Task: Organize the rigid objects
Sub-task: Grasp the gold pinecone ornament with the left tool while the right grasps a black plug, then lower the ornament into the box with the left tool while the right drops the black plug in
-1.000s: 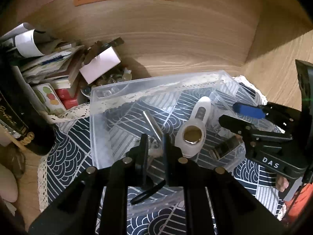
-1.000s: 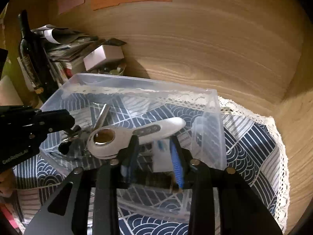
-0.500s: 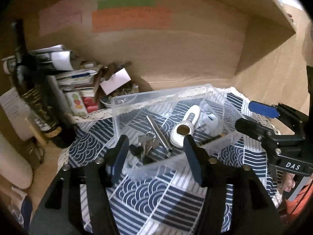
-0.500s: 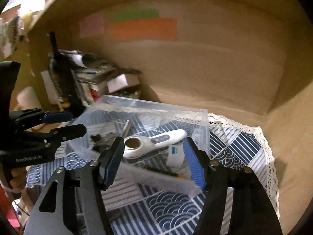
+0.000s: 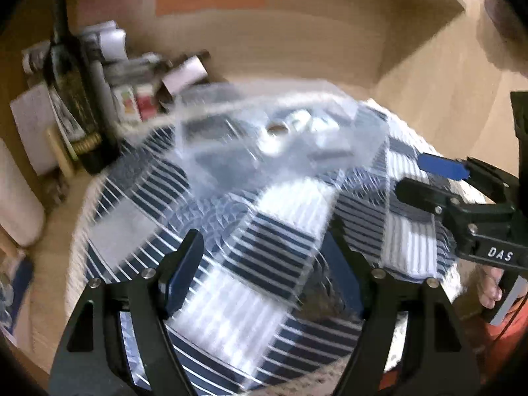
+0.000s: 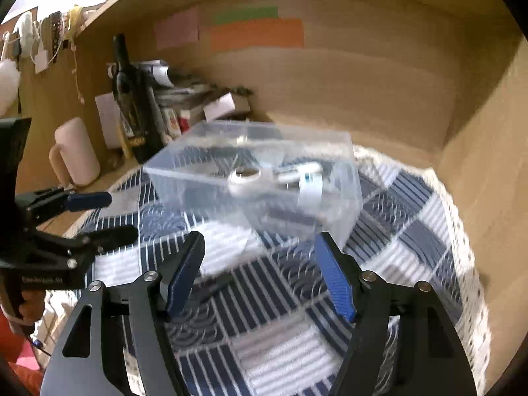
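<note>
Clear plastic is forming the landmark: a lidless storage box (image 6: 254, 178) sitting on a navy-and-white patterned cloth (image 6: 396, 237) inside a wooden alcove. Lying in the box are a white handheld device with a round metal-ringed head (image 6: 246, 178) and a few smaller items too blurred to name. The left gripper (image 5: 264, 264) is hanging in front of the box, angled down toward the cloth, its jaws opening with nothing between them but cloth. The right gripper (image 6: 260, 264) is likewise poised in front of the box, tilted downward, its blue-padded jaws opening and empty. In the left wrist view the right gripper is reaching in from the right of the box, with white lettering "DAS" readable on its body and a person's fingers (image 5: 491, 292) curling around its handle. In the right wrist view the left gripper (image 6: 99, 214) is showing to the left of the box; the writing on its side is too blurred to read. Left of the box a dark wine bottle (image 6: 132, 99) is standing upright beside a pile of papers and cartons (image 6: 184, 99) and a pale pink mug (image 6: 77, 151). Behind the box, orange, green and pink paper notes (image 6: 257, 33) are sticking to the back wall, their writing illegible.
</note>
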A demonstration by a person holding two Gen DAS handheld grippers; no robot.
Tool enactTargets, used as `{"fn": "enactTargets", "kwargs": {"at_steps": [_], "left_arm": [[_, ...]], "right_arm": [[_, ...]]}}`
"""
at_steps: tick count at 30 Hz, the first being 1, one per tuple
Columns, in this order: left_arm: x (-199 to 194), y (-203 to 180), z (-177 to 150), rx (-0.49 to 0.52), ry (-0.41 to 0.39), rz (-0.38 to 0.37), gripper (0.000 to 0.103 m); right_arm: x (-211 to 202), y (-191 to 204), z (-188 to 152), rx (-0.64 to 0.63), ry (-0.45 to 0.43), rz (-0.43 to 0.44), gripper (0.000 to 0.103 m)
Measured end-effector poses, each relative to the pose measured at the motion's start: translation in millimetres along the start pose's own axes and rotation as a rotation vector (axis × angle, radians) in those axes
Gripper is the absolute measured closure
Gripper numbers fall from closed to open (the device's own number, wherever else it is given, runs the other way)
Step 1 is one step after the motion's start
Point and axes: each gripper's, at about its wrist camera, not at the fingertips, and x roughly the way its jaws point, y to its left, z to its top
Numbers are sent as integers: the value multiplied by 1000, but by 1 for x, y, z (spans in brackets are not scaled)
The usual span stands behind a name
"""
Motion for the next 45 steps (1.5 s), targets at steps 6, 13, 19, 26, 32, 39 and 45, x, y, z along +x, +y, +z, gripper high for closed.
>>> {"fn": "enactTargets", "kwargs": {"at_steps": [6,13,19,26,32,39,45], "left_arm": [[16,-17,-30,6,85,-79,28],[25,-29,-48,24,80,-83,36],[22,-32,-52,61,49,-64,67],[9,-1,-43,-4,17,-23,67],[-7,18,-26,-30,-35,5,67],[-25,27,1,-31,-94,7,67],[-36,35,34,-41,-149,8,67]], "right_arm": [[1,-2,-22,26,48,5,37],[14,4,-31,25,99,30,37],[41,12,-25,-8,169,92,37],[74,31,-21,-63,252,123,44],[80,40,-24,-103,240,78,78],[65,26,-19,-57,190,63,78],[32,11,6,-35,81,40,78]]}}
